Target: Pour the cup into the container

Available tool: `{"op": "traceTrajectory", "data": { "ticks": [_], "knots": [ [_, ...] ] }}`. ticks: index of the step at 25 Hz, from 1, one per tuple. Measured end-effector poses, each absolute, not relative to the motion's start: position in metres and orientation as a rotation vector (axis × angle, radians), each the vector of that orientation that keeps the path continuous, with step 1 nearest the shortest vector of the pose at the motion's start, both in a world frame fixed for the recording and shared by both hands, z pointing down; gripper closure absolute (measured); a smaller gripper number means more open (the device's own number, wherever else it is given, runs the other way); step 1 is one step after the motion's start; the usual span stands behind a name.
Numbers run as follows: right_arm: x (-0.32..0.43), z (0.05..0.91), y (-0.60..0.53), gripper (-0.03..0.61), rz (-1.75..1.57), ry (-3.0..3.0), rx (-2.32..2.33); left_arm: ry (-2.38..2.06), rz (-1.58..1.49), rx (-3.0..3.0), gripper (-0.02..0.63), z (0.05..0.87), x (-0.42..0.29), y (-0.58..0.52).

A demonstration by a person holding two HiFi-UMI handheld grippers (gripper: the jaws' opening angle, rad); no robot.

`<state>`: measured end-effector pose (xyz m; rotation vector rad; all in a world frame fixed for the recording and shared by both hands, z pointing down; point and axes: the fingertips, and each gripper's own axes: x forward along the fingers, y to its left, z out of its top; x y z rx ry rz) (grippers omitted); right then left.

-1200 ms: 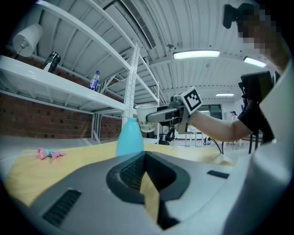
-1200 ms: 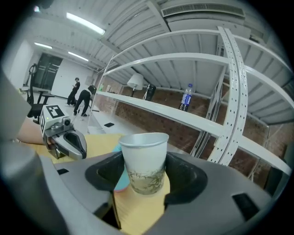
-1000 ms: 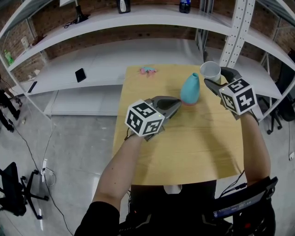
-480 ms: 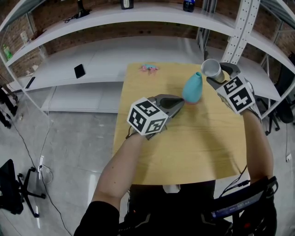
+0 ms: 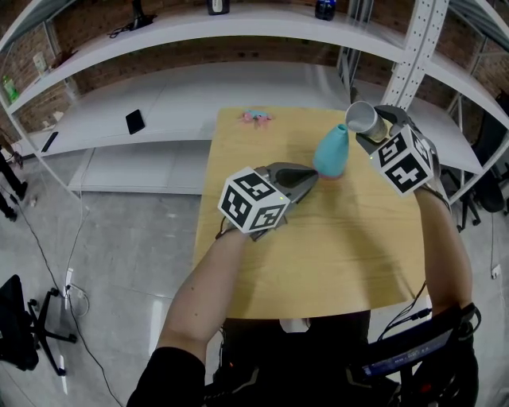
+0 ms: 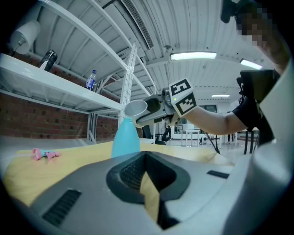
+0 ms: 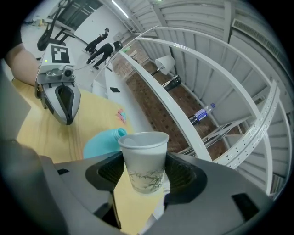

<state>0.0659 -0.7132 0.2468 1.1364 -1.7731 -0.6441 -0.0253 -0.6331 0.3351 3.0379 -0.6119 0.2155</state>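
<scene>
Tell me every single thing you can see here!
cup: one, white paper, tipped toward the container's mouth
container: one, light blue, standing at the far end of the table
table: one, yellow wood, in the middle
small toy: one, pink and blue, at the table's far edge
phone: one, black, on the lower white shelf
bottles: two, dark, on the top shelf
left gripper: grey, shut and empty, over the table
right gripper: grey, holding the cup
</scene>
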Motion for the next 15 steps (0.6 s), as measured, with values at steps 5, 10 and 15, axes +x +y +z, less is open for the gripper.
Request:
{"op": "traceTrajectory", "data": {
  "ticks": [5, 10, 15],
  "knots": [
    [0.0655, 0.2462, -0.7136, 0.295, -0.701, -1.712, 1.127, -0.61, 0.216, 3.039, 0.613, 0.3365, -0.025, -0.6324],
    [0.0661, 0.2455, -0.7153, 0.295, -0.741, -1.658, 1.111, -0.602, 0.215, 3.041, 0.612, 0.3362, -0.0244, -0.6322],
    [0.0656, 0.2443, -0.7155, 0.295, -0.741, -1.657, 1.11, -0.599, 0.216, 3.043, 0.612, 0.3362, -0.0242, -0.6318]
  ]
}}
